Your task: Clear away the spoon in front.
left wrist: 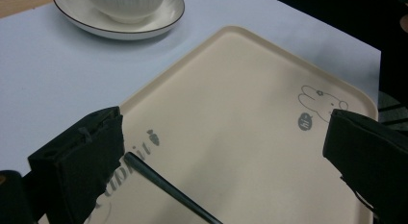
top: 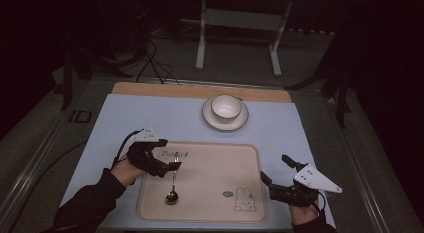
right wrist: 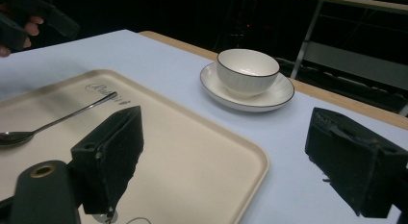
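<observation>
Spoon (top: 173, 188) lies on the tray (top: 210, 213), bowl toward us, handle pointing away to our left hand-held gripper (top: 172, 166), jaws wide and empty just over the handle tip; right hand-held gripper (top: 274, 174) gapes empty, well apart

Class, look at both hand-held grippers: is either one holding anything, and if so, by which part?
Nothing is held. The left hand-held gripper stands open by the spoon handle's end; the spoon lies on the tray. The right hand-held gripper is open too.
</observation>
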